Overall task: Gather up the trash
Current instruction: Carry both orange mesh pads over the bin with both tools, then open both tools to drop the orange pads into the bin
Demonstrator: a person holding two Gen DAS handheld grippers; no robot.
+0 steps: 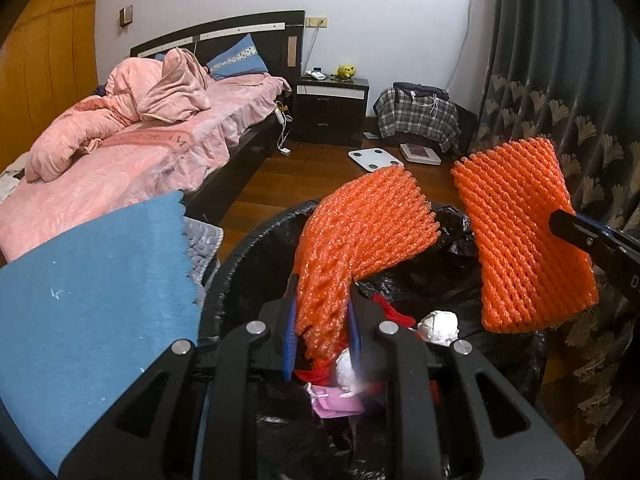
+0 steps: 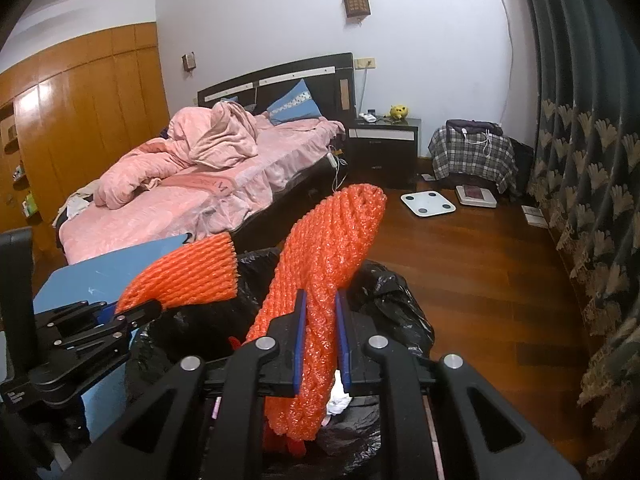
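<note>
Two orange foam-net fruit sleeves, both held above a bin lined with a black plastic bag (image 1: 240, 264). One orange foam-net sleeve (image 1: 360, 232) pinched at its lower end between the blue pads of the left hand-held gripper (image 1: 322, 332), jaws narrow, net fanning up and forward over the bin's rim. Second orange foam-net sleeve (image 2: 324, 280) clamped mid-length in the right hand-held gripper (image 2: 321, 344), jaws nearly closed, standing upright. Inside the bin: crumpled white paper (image 1: 438, 326), red scraps, pink wrapper (image 1: 336, 400). Beside the bin at left, a blue cloth-covered surface (image 1: 92, 304). Beyond, pink-covered bed (image 1: 152, 148) and wooden floor (image 2: 480, 264).
</note>
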